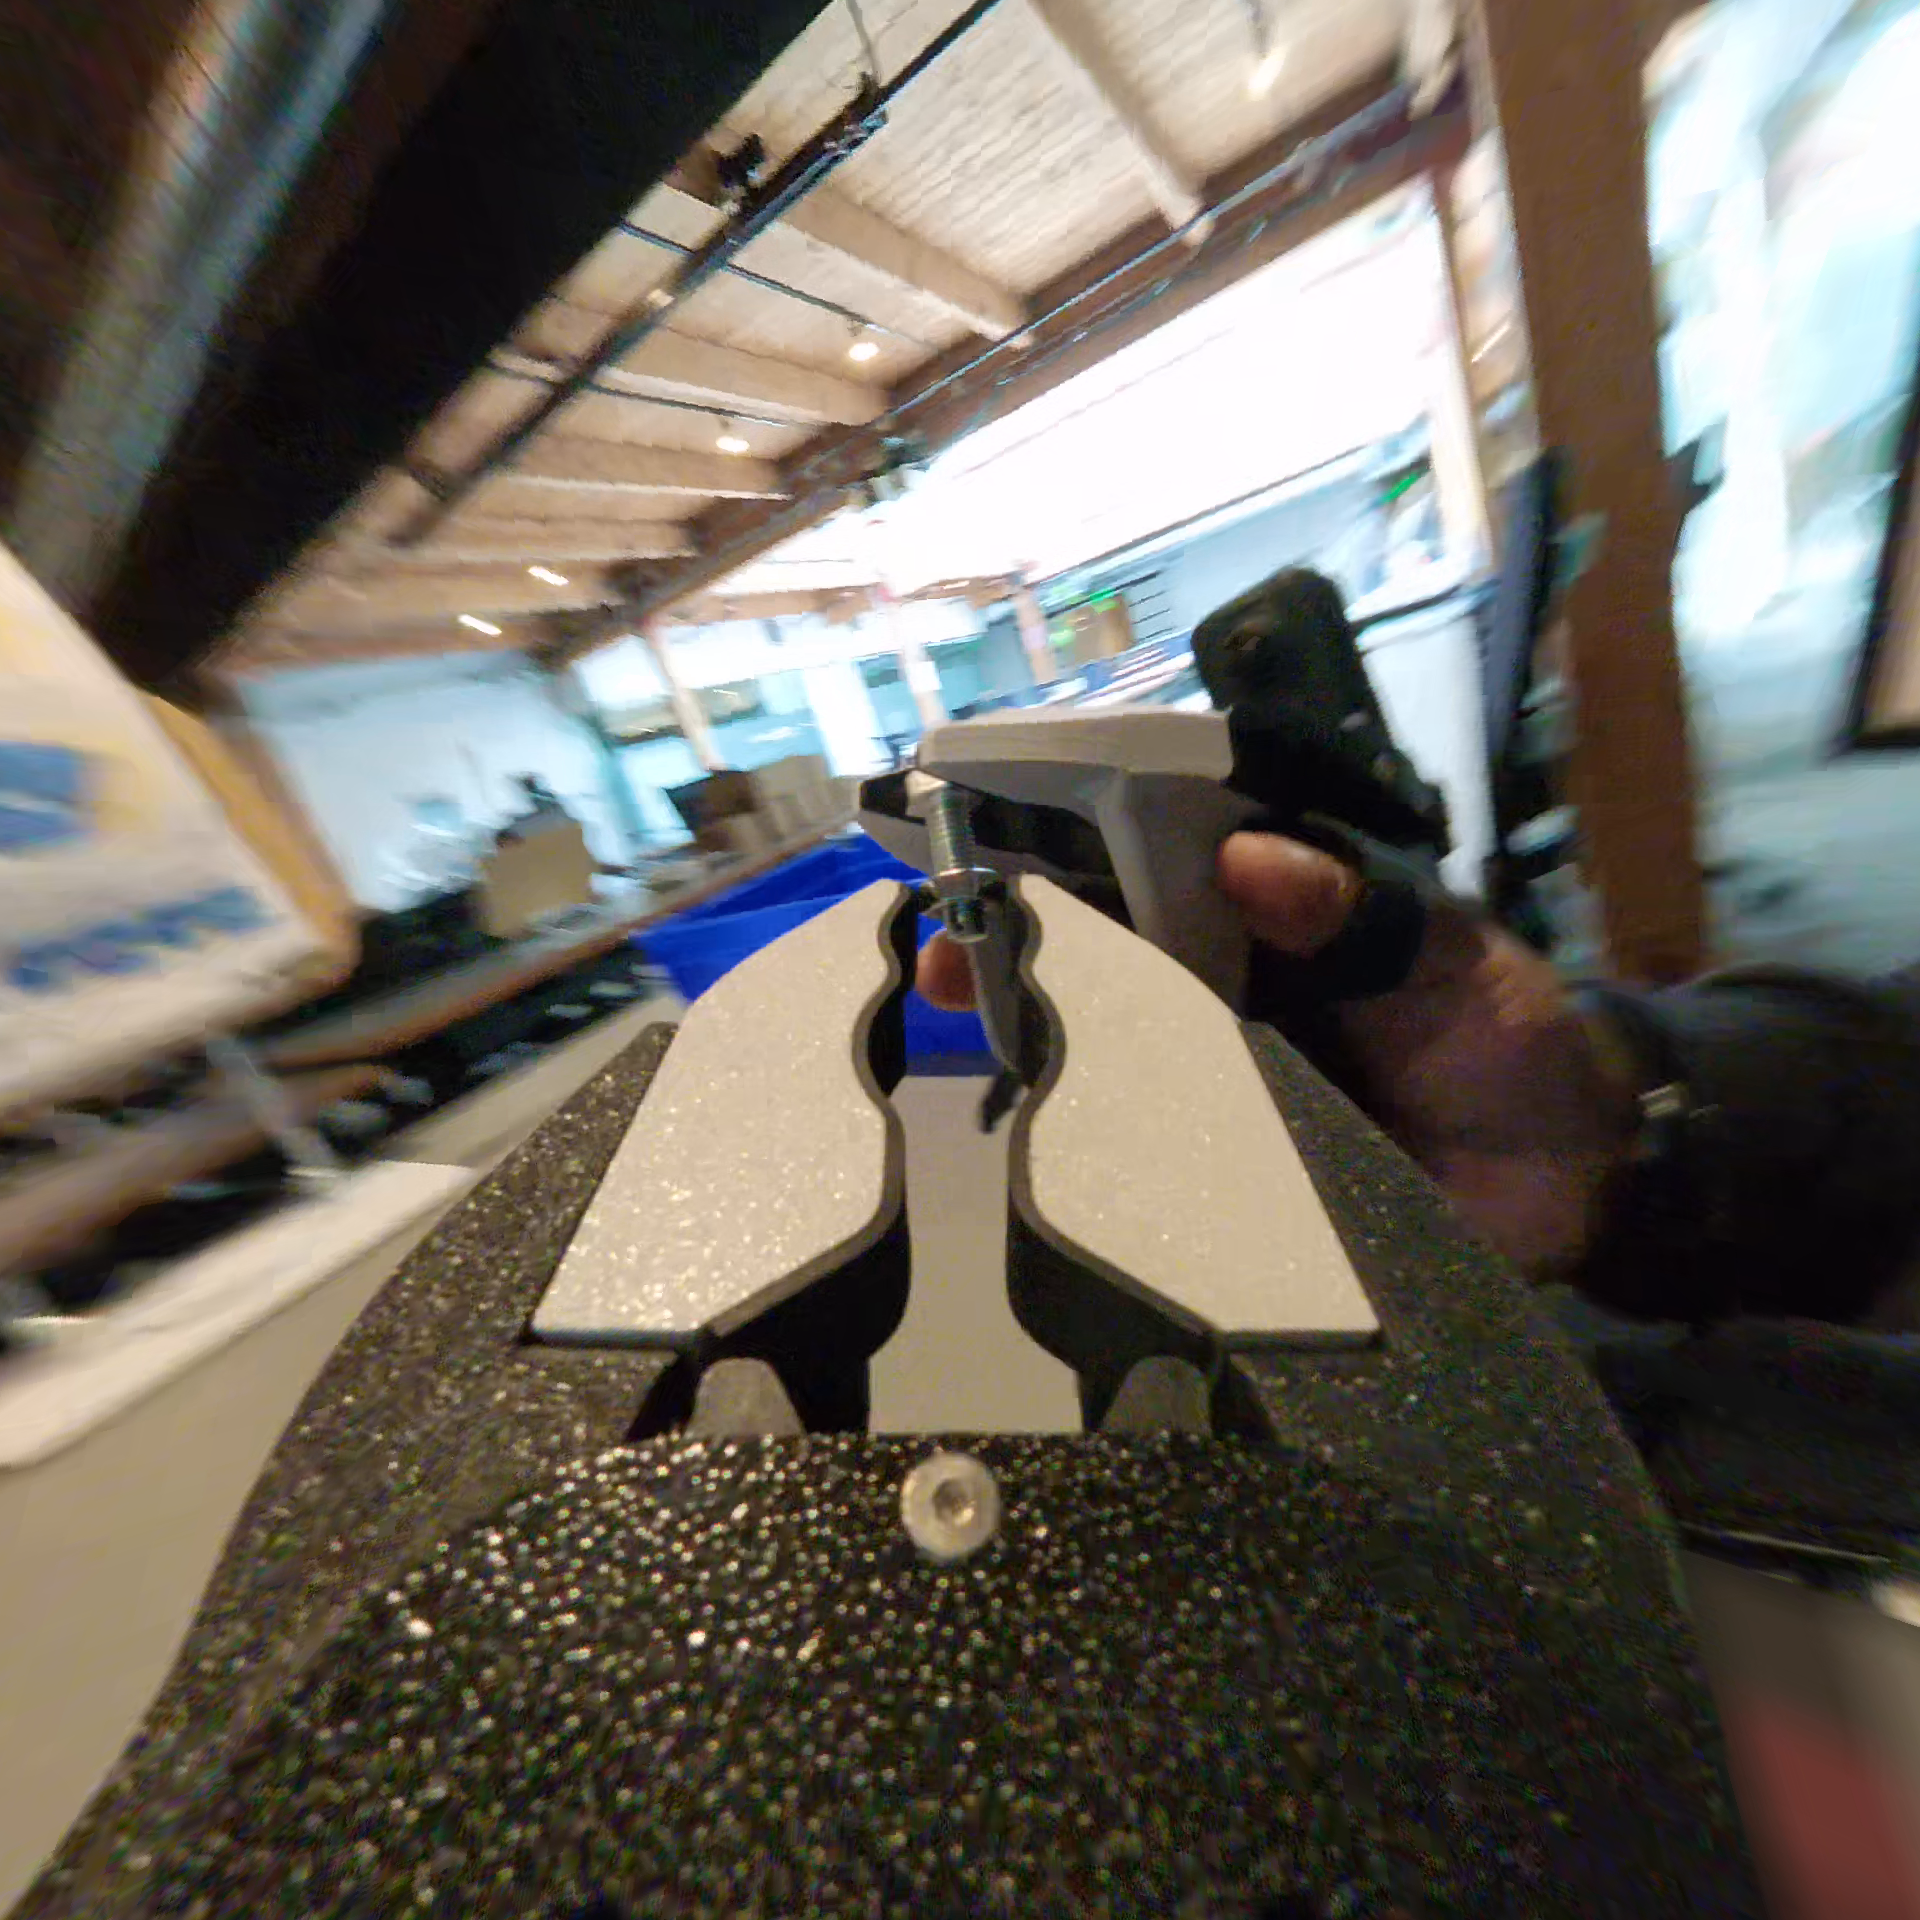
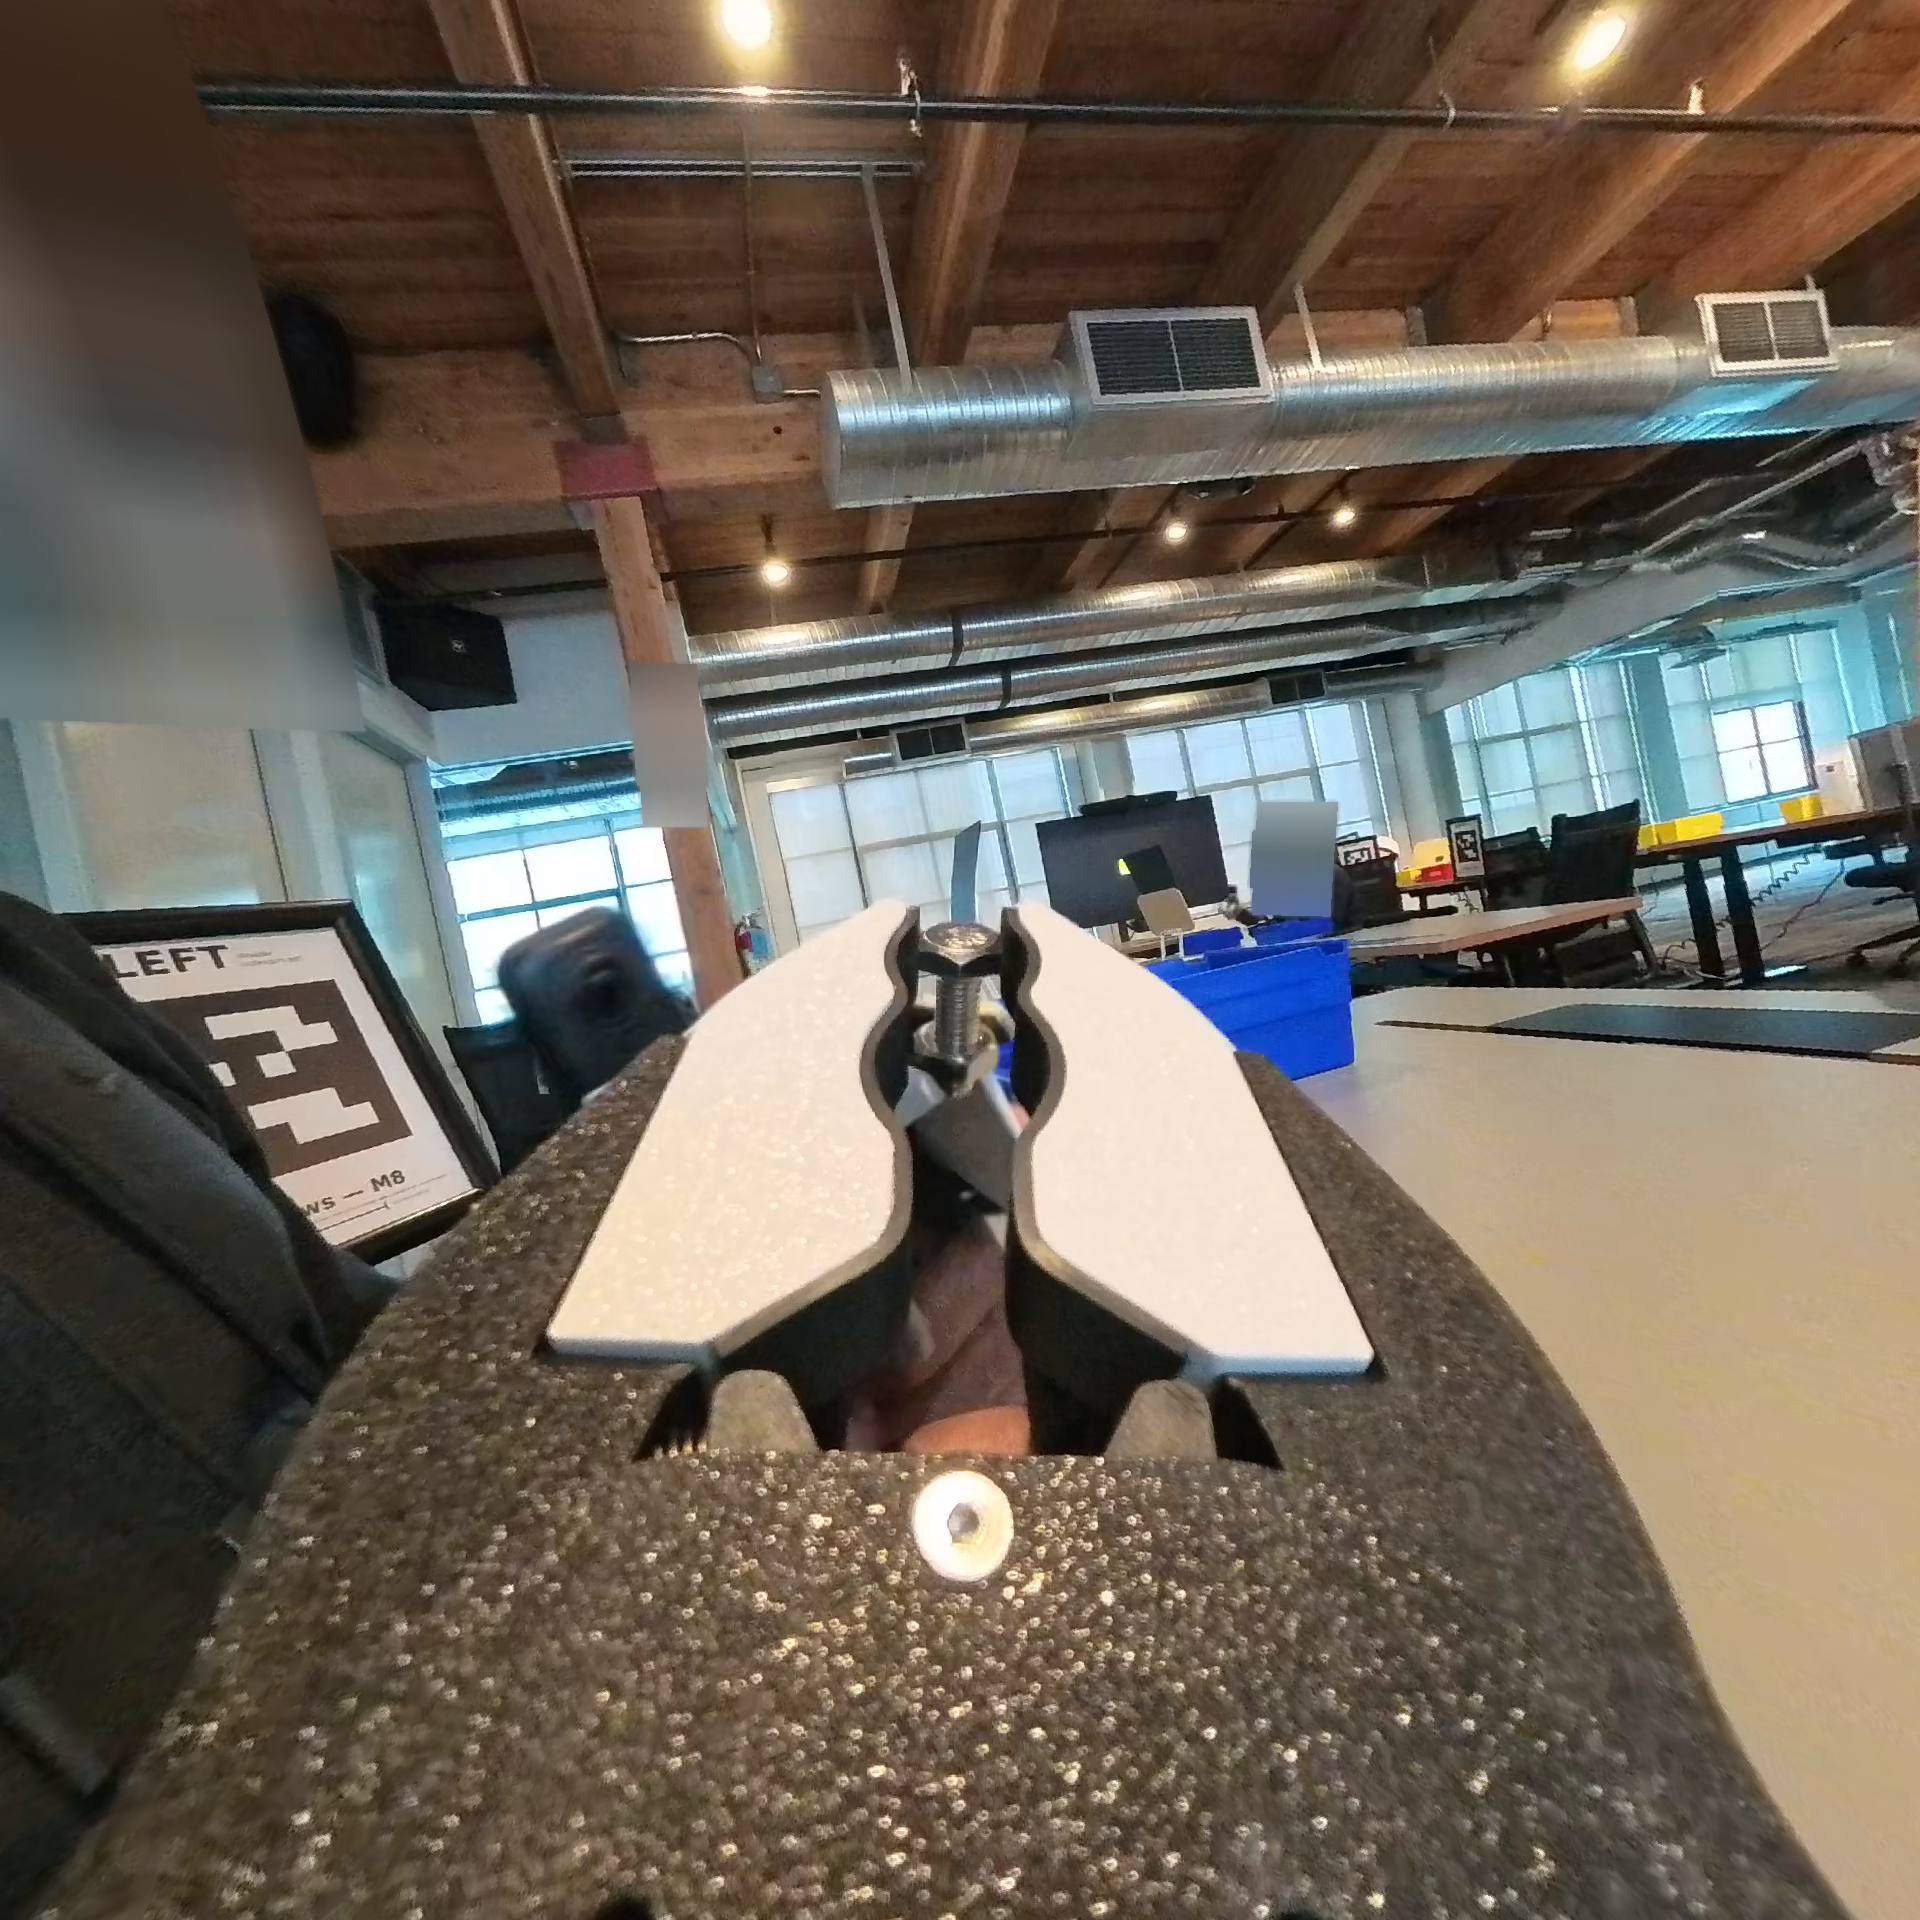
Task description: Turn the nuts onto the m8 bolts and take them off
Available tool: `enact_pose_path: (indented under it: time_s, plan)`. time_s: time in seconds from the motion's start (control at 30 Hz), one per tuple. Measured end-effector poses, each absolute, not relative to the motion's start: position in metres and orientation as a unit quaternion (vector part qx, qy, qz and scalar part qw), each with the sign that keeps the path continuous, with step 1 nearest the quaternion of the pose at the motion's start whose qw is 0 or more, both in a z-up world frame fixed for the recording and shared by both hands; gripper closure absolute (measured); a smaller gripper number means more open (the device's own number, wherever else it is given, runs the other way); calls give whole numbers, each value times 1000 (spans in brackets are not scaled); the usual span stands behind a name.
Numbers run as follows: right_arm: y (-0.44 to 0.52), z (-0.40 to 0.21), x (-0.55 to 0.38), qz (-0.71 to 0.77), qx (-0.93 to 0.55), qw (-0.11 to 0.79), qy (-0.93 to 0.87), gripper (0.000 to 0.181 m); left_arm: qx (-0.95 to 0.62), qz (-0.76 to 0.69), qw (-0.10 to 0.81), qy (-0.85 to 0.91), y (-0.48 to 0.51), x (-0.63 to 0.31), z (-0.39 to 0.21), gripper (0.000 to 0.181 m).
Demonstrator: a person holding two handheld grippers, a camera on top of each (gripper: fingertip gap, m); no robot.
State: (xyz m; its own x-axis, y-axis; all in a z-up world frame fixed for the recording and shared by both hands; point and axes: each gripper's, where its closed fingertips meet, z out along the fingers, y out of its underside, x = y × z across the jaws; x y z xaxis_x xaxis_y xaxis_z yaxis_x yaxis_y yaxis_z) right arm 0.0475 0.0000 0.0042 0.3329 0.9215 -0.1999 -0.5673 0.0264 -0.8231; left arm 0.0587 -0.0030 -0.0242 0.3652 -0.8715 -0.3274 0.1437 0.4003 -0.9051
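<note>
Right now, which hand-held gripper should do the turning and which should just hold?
Probably left turns: the left hand-held gripper is closed on the nut. The right hand-held gripper clamps the bolt by its head, so it is better placed to hold.

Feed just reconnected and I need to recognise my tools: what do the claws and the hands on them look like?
Both claws, left and right, look alike: pale grey, wavy-edged fingers on a black speckled body with a silver screw. The visible hand wears a black fingerless glove and dark sleeve.
</note>
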Motion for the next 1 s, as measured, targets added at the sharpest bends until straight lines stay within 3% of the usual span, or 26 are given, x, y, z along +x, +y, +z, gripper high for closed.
enact_pose_path:
  time_s: [0.13,0.2,0.43,0.7,0.9,1.0]
  plan:
    - [0,5,49,541,-438,689,-200,167,-355,-95,803,469,0,60,-28,167]
    - [0,5,49,541,-439,689,-199,167,-347,-66,806,475,-1,62,-30,167]
    - [0,5,50,543,-438,689,-196,167,-374,-297,752,454,-10,54,-21,157]
    - [0,4,48,543,-439,687,-200,167,-428,-473,644,422,-5,57,-23,158]
    - [-1,3,46,540,-441,686,-205,167,-449,-514,586,435,-10,67,-28,166]
    - [0,4,48,541,-441,687,-200,167,-450,-445,632,447,-7,67,-27,166]
